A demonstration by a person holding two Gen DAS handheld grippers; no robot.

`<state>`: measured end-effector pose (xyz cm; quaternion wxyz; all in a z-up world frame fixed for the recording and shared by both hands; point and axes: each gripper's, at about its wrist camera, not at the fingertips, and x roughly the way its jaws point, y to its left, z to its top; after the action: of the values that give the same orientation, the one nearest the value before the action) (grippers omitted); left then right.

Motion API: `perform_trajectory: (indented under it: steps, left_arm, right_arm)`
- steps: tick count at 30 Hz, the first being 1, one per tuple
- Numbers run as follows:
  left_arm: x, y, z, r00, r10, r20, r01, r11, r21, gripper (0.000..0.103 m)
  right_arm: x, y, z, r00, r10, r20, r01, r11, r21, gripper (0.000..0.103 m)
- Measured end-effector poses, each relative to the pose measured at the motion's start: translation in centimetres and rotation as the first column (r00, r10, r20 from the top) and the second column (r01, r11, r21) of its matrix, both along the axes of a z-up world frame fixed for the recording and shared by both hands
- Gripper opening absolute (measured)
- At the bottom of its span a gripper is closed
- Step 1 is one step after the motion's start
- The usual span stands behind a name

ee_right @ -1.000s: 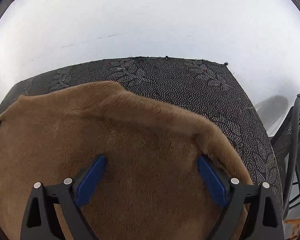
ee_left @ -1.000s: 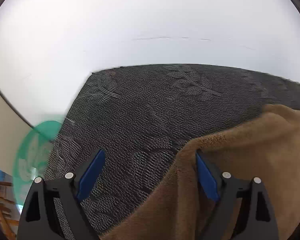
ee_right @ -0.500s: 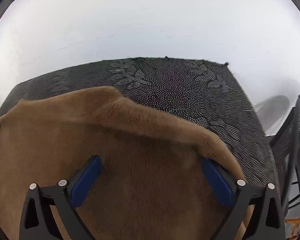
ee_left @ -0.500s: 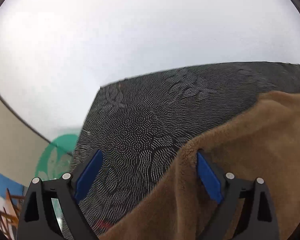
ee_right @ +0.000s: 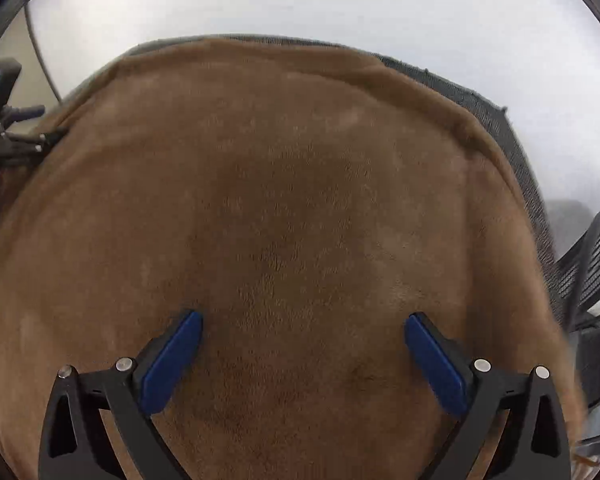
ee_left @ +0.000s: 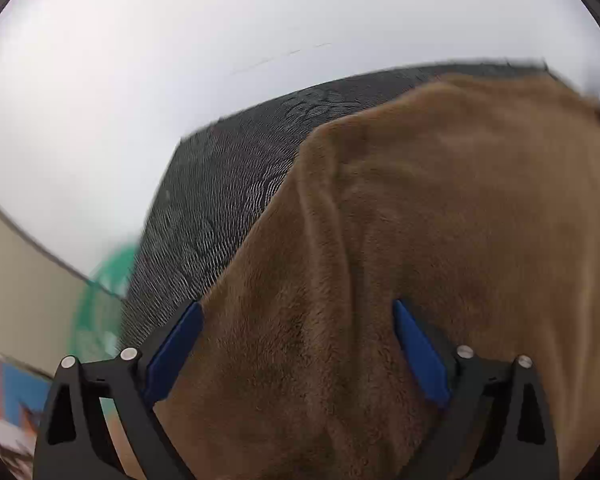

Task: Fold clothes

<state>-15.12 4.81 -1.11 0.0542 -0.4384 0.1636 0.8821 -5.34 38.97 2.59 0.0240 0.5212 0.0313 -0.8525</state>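
Note:
A brown fleece garment (ee_left: 440,208) lies spread on a dark patterned tablecloth (ee_left: 228,192). In the left wrist view it fills the right and lower part, with a raised fold running up its left side. My left gripper (ee_left: 298,346) hovers open over the garment's left edge, its blue pads (ee_left: 176,352) wide apart and nothing between them. In the right wrist view the brown garment (ee_right: 292,208) covers nearly everything. My right gripper (ee_right: 304,354) is open above its middle, gripping nothing.
The tablecloth (ee_right: 516,148) shows only as a strip past the garment's far and right edges. A black mesh chair (ee_right: 592,264) stands right of the table. A green round object (ee_left: 100,304) sits left of it, below. A plain white wall lies behind.
Both grippers have moved over the garment: the left swung right, so brown fleece now lies under both its fingers. The right view now shows far less tablecloth. Both stayed open.

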Motion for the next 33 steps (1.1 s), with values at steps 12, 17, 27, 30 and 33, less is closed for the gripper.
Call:
perform_trajectory:
  steps: [12, 17, 27, 30, 33]
  left_arm:
    - [1.3, 0.4, 0.9, 0.991, 0.103, 0.081, -0.107, 0.993, 0.041, 0.103]
    - [8.2, 4.3, 4.9, 0.993, -0.096, 0.065, 0.09, 0.992, 0.084, 0.103]
    - [17.2, 8.1, 2.6, 0.928, -0.34, 0.152, 0.33, 0.94, 0.086, 0.103]
    - [18.4, 8.2, 1.3, 0.921, -0.356, 0.159, 0.347, 0.934, 0.081, 0.103]
    - [17.7, 7.2, 0.8, 0.93, -0.329, 0.164, 0.302, 0.938, 0.17, 0.103]
  right_arm:
    - [1.5, 0.5, -0.2, 0.993, -0.017, -0.115, 0.016, 1.0, -0.01, 0.103]
    - [1.7, 0.0, 1.0, 0.995, 0.008, -0.098, -0.013, 0.999, -0.047, 0.103]
    - [11.0, -4.4, 2.3, 0.982, 0.185, 0.05, -0.179, 0.978, -0.108, 0.103]
    - [12.2, -4.4, 1.8, 0.979, 0.201, 0.022, -0.198, 0.976, -0.092, 0.103]
    - [13.4, -4.5, 1.3, 0.976, 0.217, -0.006, -0.217, 0.973, -0.074, 0.103]
